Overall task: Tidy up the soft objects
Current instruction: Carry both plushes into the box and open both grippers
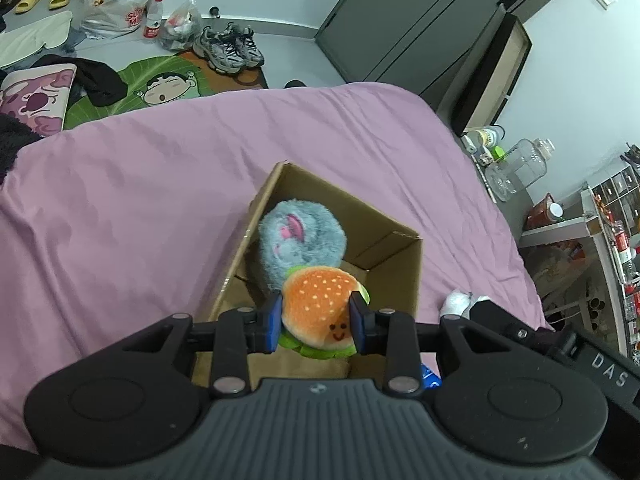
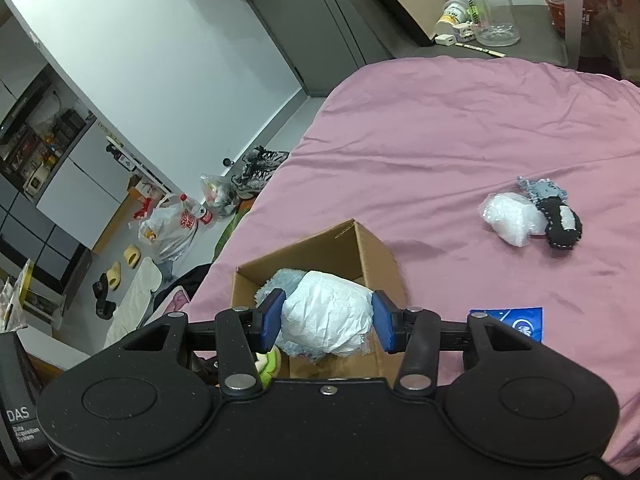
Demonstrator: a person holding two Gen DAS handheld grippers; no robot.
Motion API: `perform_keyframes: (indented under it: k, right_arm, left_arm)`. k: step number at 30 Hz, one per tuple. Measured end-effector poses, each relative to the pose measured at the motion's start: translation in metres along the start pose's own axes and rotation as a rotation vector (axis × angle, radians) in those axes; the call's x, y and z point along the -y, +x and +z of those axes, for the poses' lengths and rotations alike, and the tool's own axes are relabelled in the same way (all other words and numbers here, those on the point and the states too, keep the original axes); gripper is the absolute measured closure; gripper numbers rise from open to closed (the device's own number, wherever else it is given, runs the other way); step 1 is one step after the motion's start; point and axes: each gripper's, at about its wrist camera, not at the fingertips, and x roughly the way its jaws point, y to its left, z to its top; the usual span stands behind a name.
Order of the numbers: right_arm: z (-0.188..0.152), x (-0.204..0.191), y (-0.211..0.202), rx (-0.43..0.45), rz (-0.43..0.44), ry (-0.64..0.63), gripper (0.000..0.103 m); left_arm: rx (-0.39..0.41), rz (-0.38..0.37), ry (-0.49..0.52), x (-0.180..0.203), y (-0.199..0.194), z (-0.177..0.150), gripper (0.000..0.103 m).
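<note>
An open cardboard box sits on the pink bed sheet. Inside it lies a fluffy grey-blue plush. My left gripper is shut on a small hamburger plush with a smiling face, held over the near part of the box. My right gripper is shut on a white crinkly soft bundle, also above the box. Farther right on the sheet lie a clear bubble-wrap wad and a black and grey felt toy.
A blue packet lies on the bed beside the box. The floor past the bed holds sneakers, plastic bags, a bottle, slippers and a cartoon mat. A grey side table carries a large clear jug.
</note>
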Motion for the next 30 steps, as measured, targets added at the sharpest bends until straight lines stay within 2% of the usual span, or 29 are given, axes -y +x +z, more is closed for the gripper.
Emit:
perform_keyframes:
  k: [15, 17, 23, 30]
  right_arm:
    - [0.008, -0.023, 0.032, -0.021, -0.028, -0.077, 0.057]
    - [0.01, -0.025, 0.036, -0.022, -0.03, -0.081, 0.057]
    - [0.017, -0.029, 0.041, -0.013, -0.029, -0.086, 0.057]
    - [0.027, -0.03, 0.037, 0.019, -0.017, -0.09, 0.051]
  left_arm:
    - [-0.011, -0.013, -0.04, -0.029, 0.022, 0.002, 0.067]
    - [-0.003, -0.038, -0.048, -0.031, 0.021, 0.003, 0.063]
    - [-0.019, -0.049, -0.045, -0.031, 0.022, 0.005, 0.052]
    - [0.01, -0.014, -0.02, -0.022, 0.014, 0.009, 0.048]
